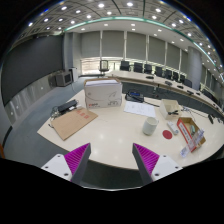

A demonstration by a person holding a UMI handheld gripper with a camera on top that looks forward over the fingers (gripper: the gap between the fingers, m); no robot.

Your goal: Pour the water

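Note:
My gripper (112, 160) is held high above a long pale table (110, 135), its fingers wide apart with nothing between the magenta pads (78, 155). Well beyond the fingers, to the right, a small pale cup (149, 126) stands on the table. Just right of it lie a small red thing (169, 131) and an orange-and-white packet or box (188, 131). I cannot make out a bottle or jug for certain.
A white box (103, 94) stands at the table's far side, a brown cardboard sheet (72, 122) lies to the left, and papers (136, 107) lie beyond the cup. Desks with black chairs (150, 70) line the windowed back wall.

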